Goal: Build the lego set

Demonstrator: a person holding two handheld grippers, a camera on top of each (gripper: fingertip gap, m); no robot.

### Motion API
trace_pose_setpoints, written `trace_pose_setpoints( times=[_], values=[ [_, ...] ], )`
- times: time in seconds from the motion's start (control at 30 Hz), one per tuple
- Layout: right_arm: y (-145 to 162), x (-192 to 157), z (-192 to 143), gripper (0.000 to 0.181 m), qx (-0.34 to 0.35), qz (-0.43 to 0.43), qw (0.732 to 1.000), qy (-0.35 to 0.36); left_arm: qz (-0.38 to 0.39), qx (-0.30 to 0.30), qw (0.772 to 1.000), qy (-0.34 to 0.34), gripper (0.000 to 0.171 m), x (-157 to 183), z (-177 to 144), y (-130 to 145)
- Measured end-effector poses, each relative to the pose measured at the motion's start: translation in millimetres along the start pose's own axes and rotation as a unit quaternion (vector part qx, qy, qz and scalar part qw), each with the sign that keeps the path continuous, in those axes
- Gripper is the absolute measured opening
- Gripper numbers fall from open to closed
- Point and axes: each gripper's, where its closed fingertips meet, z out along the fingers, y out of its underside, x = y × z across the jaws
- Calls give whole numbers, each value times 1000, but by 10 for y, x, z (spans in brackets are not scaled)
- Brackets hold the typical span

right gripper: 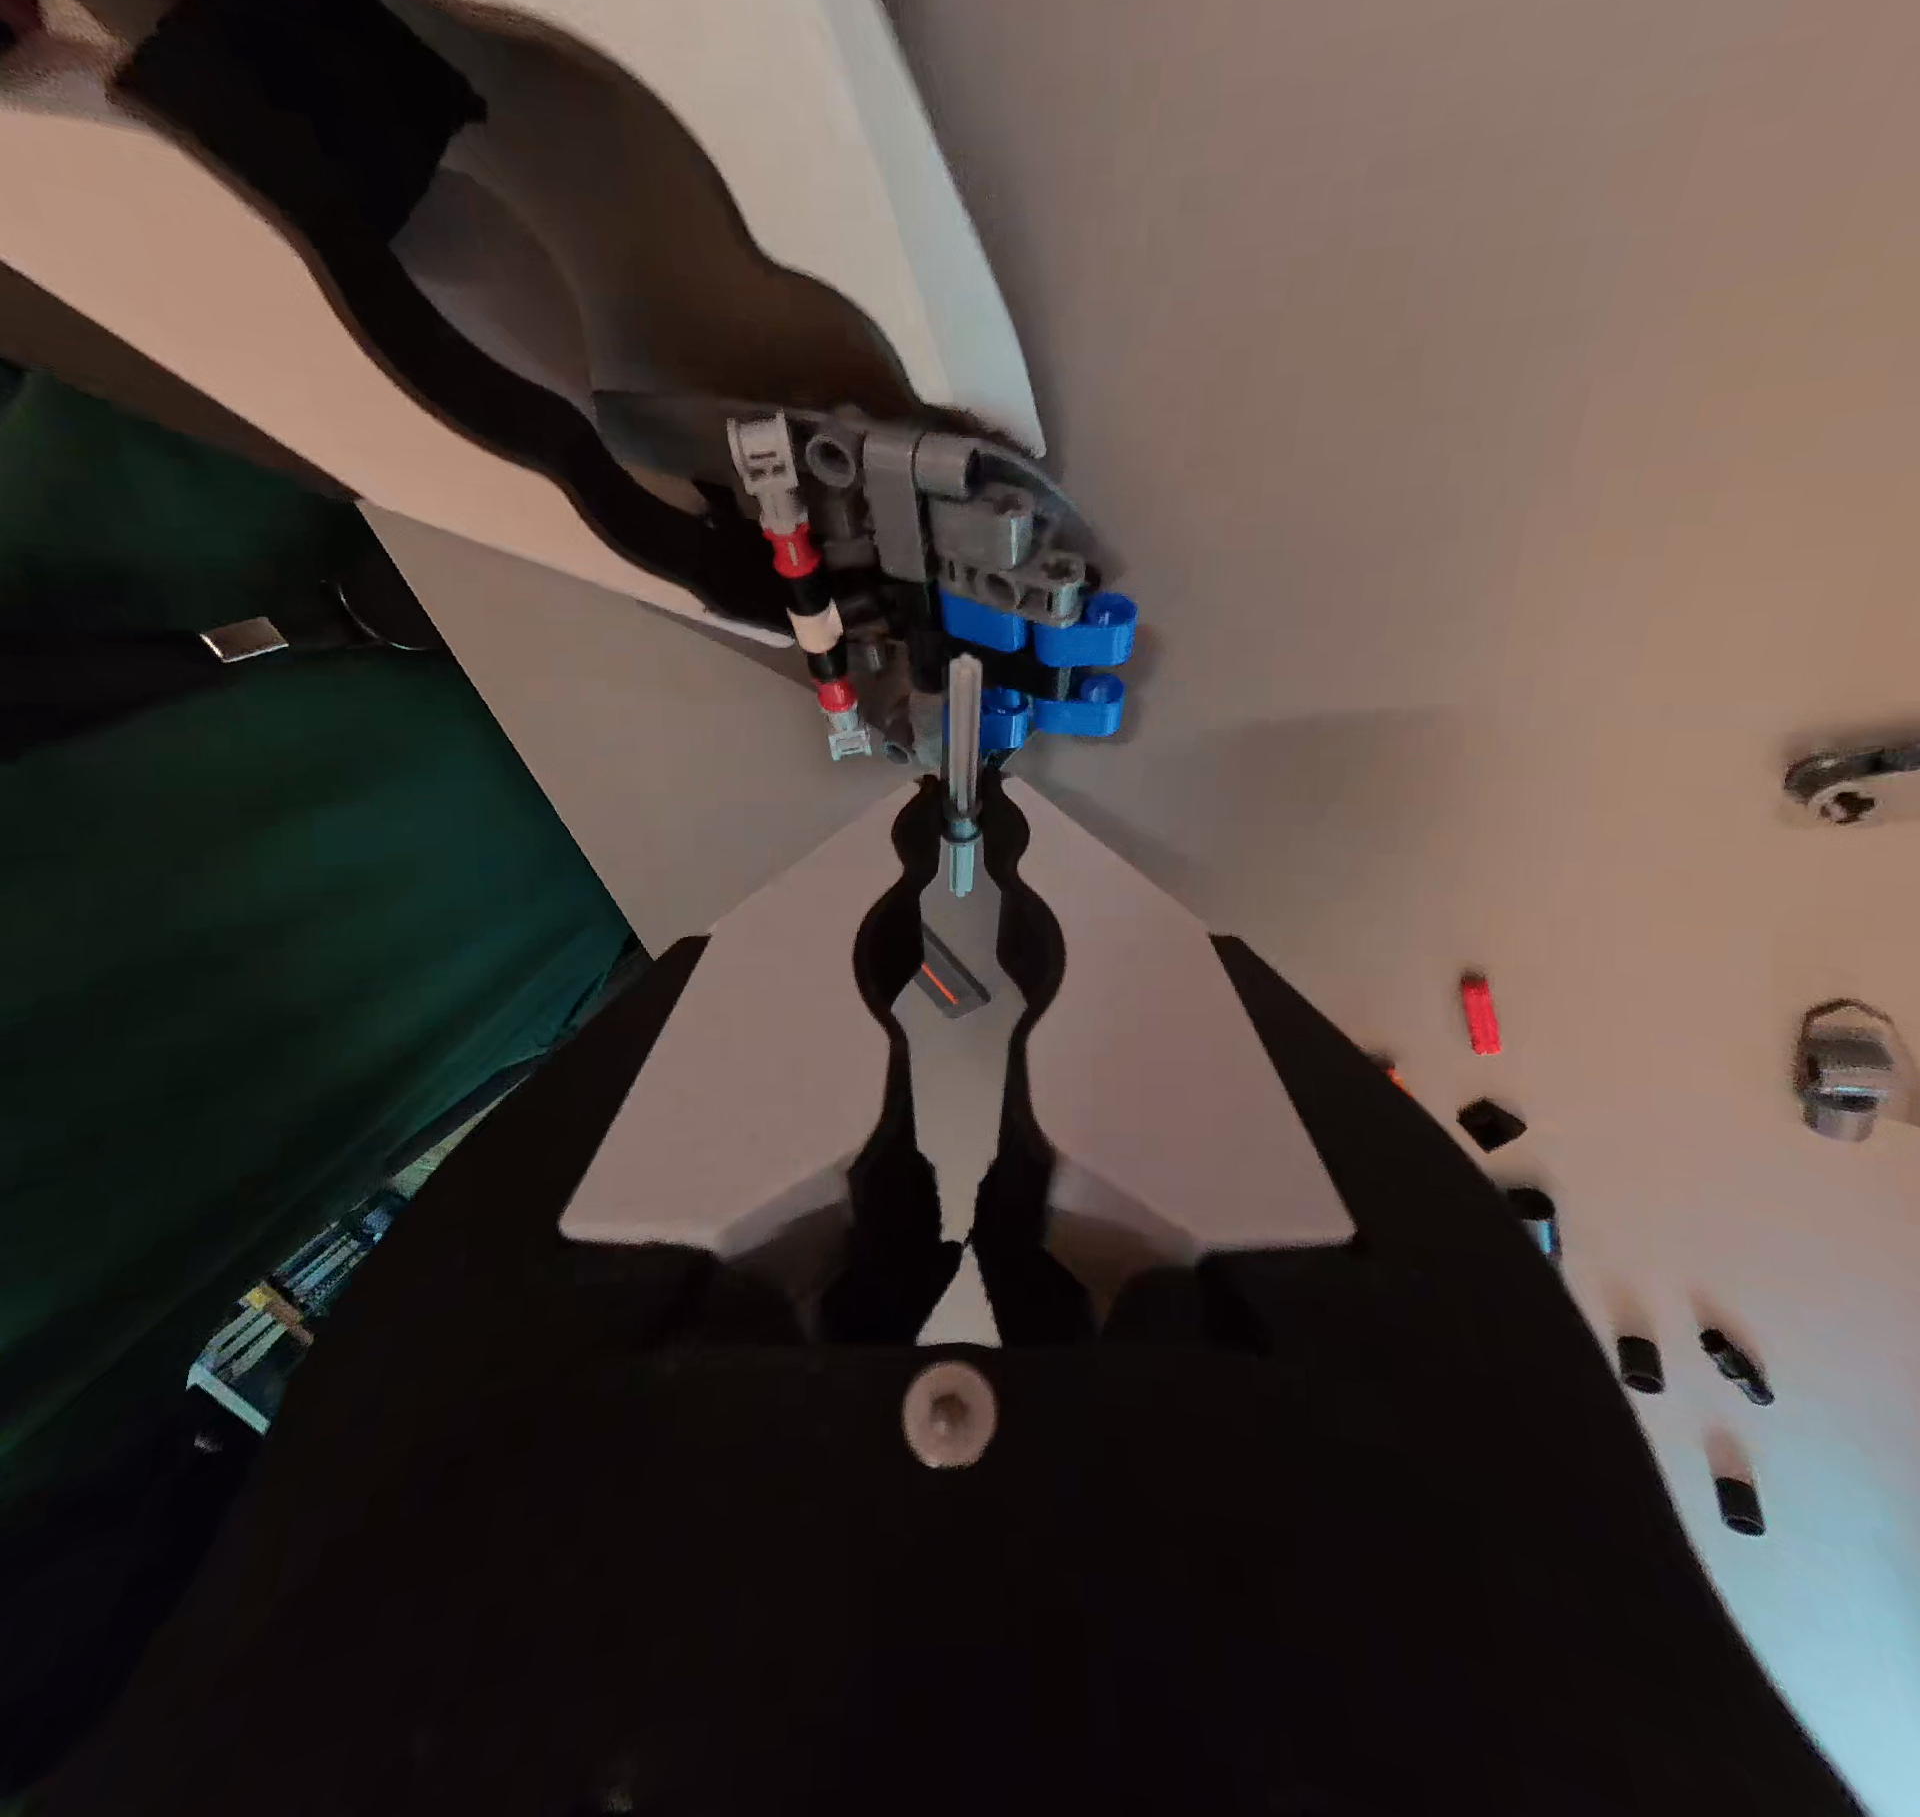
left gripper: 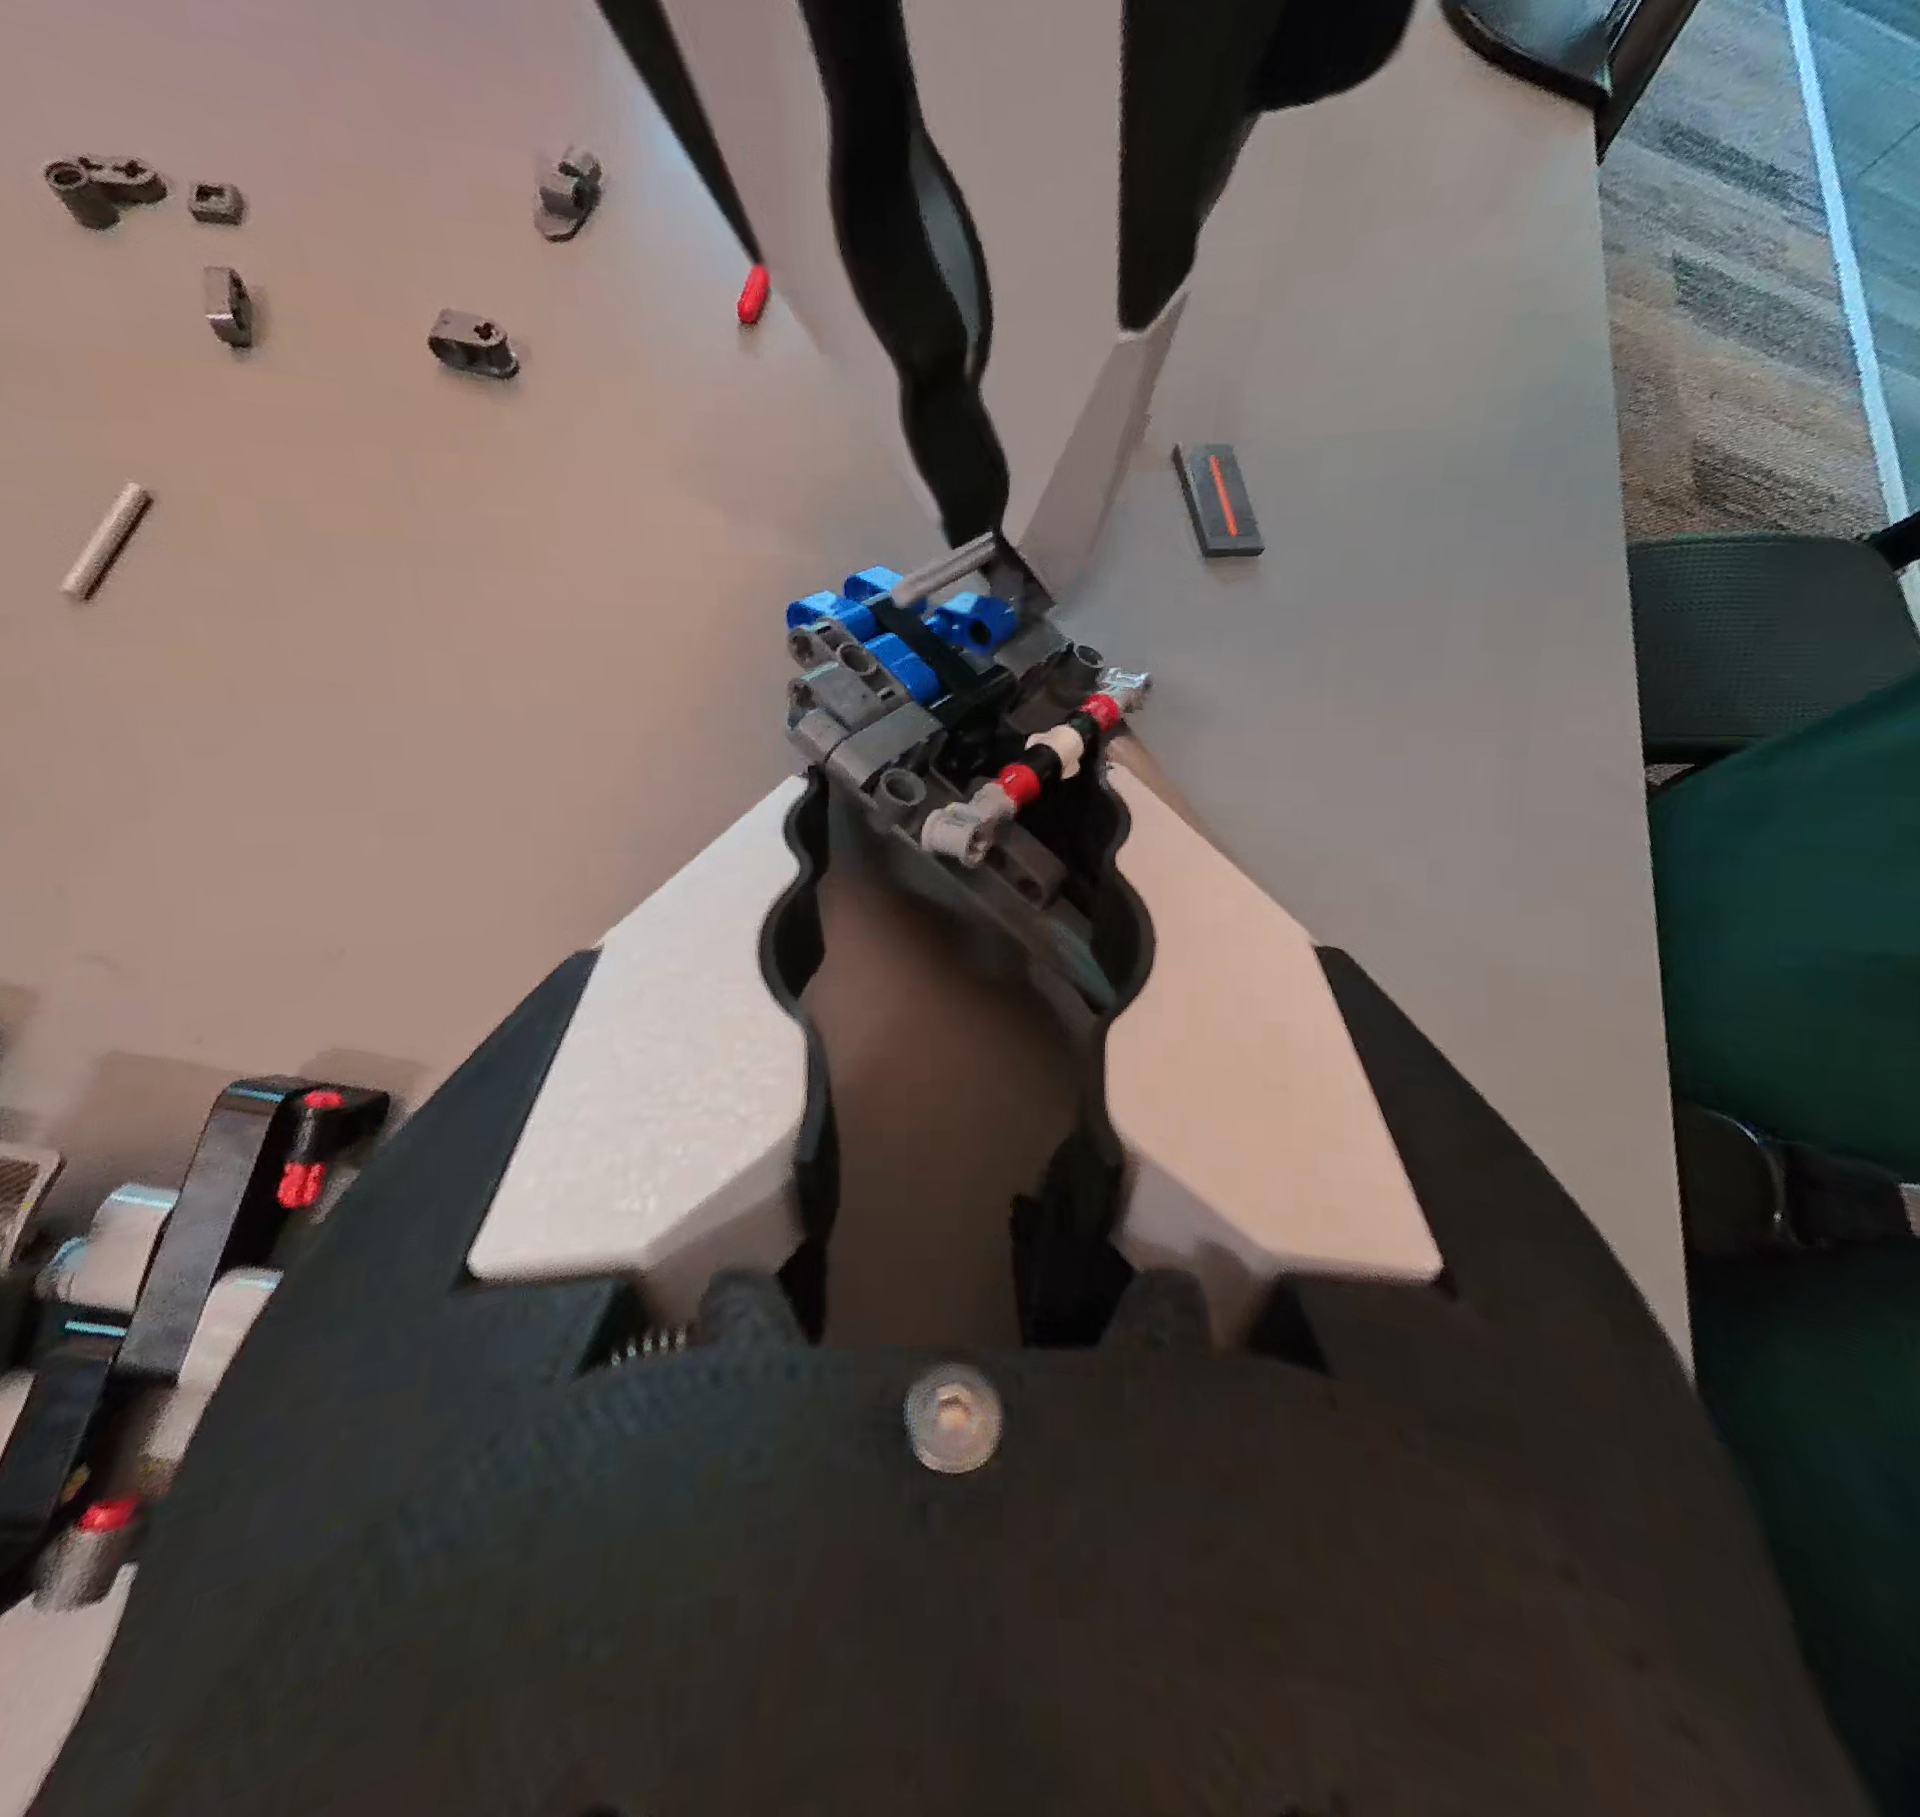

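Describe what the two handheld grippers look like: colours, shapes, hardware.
Both match. The left gripper and right gripper each have a wide matte black textured body with one silver screw at its centre. Two pale, wedge-shaped fingers taper forward, each lined with black wavy-edged pads. No cables or sleeves show.

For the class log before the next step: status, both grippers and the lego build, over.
Left gripper shut on lego assembly. Right gripper shut on grey axle, tip at the blue pieces. Loose parts lie aside on table; nothing blocking.
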Motion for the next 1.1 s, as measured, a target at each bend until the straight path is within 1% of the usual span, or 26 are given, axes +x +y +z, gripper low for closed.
trace_pose_setpoints(
  times=[0.2,0.33,0.5,0.57,0.63,0.7,0.87,1.1],
  values=[
    [-10,-2,3,5,-13,-5,1000,-23,9,-2,1000,-5,47,6,2,7],
    [-15,2,4,5,-15,-25,1000,-4,15,-3,1000,-8,47,5,8,5],
    [-30,30,1,5,6,-41,999,15,17,5,1000,-16,49,-19,-7,-17],
    [-31,28,6,5,7,-40,999,12,30,18,999,-30,53,-51,-35,-59],
    [-45,23,13,5,8,-40,999,6,45,38,998,-38,50,-46,-89,-137],
    [-63,8,22,5,8,-47,999,5,67,32,996,-56,52,-53,-103,-140],
    [-82,-2,34,5,11,-45,999,-5,88,30,994,-57,51,-50,-93,-125],
    [-121,-6,16,5,41,-48,998,-23,62,34,997,-39,51,-78,-94,-94]
  ],
)
